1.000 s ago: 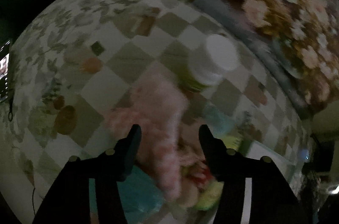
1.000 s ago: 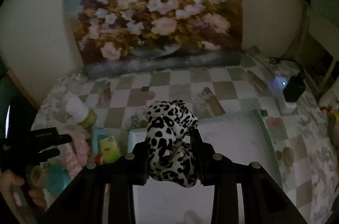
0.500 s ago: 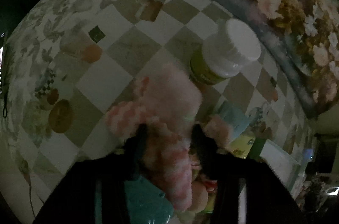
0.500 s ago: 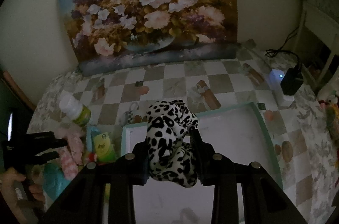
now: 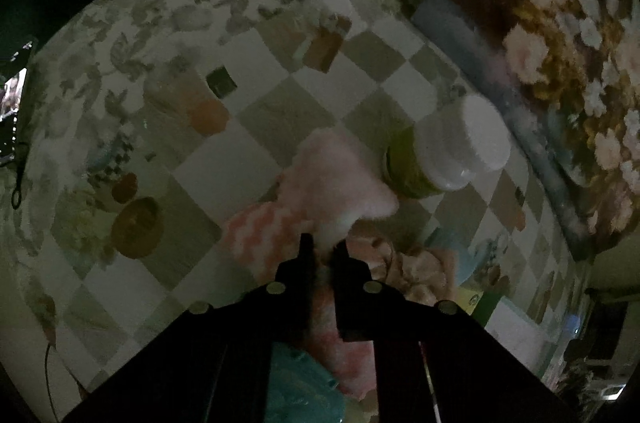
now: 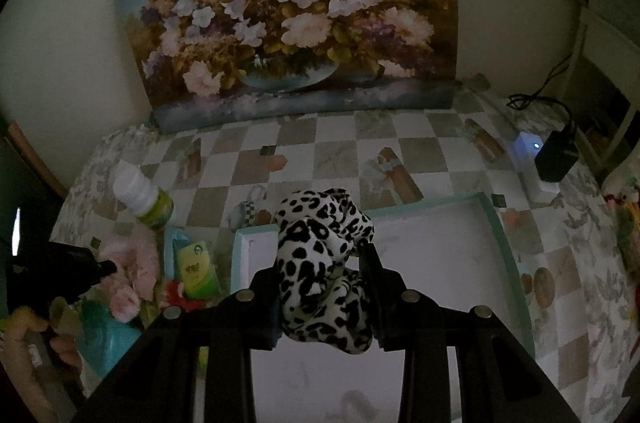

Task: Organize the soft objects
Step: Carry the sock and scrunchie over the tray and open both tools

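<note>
Each hand-held gripper, left (image 5: 323, 250) and right (image 6: 320, 263), is matte black with flat tapered fingers and round silver screw heads along its arms.

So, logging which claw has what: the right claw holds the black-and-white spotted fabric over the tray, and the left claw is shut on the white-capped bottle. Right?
Not quite. The left claw is shut on the fluffy pink sock, not the white-capped bottle, which stands free beside it, as the left wrist view shows. The right claw does hold the spotted fabric over the tray.
</note>
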Action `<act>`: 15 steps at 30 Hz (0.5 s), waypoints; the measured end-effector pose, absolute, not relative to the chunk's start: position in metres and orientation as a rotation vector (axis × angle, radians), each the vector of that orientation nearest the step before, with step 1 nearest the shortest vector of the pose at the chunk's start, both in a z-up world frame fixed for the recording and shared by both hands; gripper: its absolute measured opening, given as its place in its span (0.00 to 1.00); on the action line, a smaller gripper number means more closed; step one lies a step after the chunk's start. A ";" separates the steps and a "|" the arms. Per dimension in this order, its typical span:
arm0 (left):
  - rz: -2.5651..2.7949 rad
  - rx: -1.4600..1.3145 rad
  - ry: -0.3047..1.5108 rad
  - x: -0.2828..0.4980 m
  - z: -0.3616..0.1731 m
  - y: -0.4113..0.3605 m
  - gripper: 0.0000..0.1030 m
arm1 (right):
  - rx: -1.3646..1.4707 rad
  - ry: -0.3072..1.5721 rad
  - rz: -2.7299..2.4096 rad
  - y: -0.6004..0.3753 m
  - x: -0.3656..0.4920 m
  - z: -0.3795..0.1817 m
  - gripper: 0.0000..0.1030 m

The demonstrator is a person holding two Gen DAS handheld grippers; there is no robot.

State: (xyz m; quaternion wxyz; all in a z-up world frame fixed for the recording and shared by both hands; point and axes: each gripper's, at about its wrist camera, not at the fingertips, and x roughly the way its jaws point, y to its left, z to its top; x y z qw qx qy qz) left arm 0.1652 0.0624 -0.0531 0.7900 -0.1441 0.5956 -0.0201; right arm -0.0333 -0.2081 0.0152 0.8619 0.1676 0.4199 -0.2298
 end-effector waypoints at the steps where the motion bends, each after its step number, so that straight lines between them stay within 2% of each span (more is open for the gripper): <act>1: -0.045 -0.313 1.269 0.165 -0.048 0.064 0.07 | 0.353 0.881 -0.483 -0.208 -0.033 0.015 0.34; 15: -0.149 -0.347 1.004 0.141 0.056 0.075 0.07 | 0.352 0.793 -0.483 -0.205 -0.045 0.041 0.34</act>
